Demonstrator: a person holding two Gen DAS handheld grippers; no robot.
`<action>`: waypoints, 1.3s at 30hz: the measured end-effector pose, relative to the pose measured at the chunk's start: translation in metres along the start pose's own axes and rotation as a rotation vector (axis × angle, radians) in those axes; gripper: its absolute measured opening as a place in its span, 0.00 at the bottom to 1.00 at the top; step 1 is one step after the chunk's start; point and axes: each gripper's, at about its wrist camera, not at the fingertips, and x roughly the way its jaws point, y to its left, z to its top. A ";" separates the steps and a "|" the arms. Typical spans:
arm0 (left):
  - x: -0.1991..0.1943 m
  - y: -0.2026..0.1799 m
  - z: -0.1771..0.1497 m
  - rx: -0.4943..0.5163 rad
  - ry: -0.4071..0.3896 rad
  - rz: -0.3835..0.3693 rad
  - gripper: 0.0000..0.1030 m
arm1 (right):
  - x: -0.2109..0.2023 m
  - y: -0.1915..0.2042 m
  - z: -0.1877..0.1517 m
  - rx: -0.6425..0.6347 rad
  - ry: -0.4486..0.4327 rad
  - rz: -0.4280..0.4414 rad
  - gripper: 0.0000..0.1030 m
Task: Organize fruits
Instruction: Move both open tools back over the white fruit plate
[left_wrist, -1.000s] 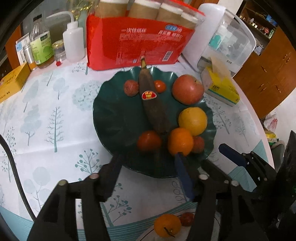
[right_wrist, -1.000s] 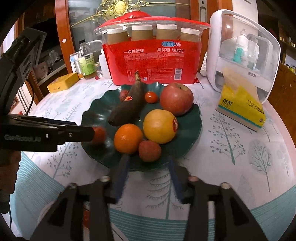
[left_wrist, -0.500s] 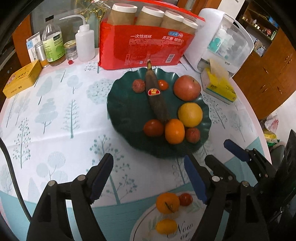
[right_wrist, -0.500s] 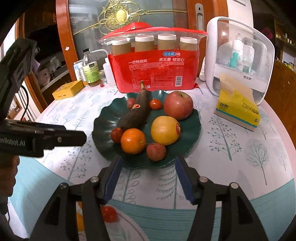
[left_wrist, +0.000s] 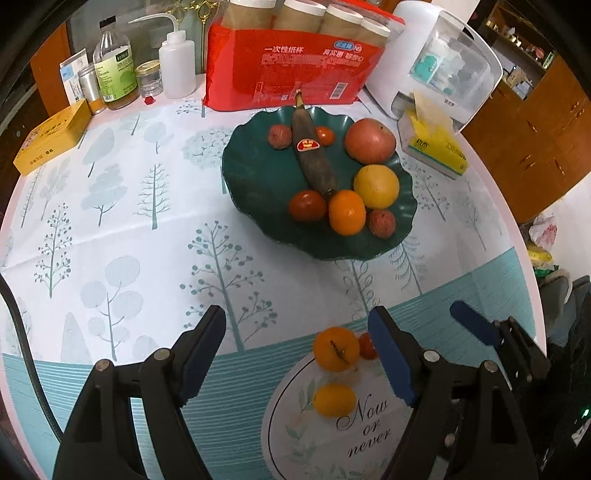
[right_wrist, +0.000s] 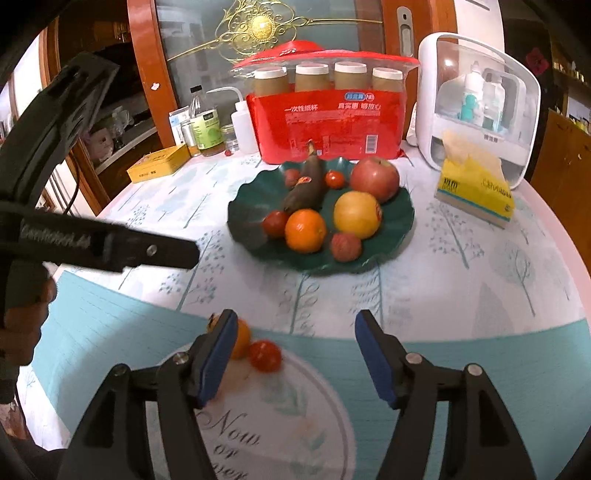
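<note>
A dark green plate holds a dark banana, an apple, a yellow citrus, an orange, a tomato and other small fruits. On the near round mat lie an orange, a small tomato and a yellow fruit. My left gripper is open and empty above the table's near edge. My right gripper is open and empty just right of the mat's small tomato.
A red pack of paper cups stands behind the plate. A white box and a yellow tissue pack sit at the right. Bottles and a yellow tin stand at the back left.
Both grippers have pulled back from the plate toward the near edge. The mat with its three fruits has come into view.
</note>
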 end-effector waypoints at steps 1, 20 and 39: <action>0.000 0.000 -0.001 0.004 0.008 -0.003 0.76 | -0.001 0.002 -0.003 0.010 0.003 0.003 0.65; 0.042 -0.023 -0.010 0.207 0.145 -0.077 0.77 | 0.004 0.041 -0.054 0.161 0.063 0.064 0.65; 0.074 -0.018 -0.023 0.247 0.173 -0.168 0.59 | 0.026 0.084 -0.058 0.027 0.081 0.030 0.48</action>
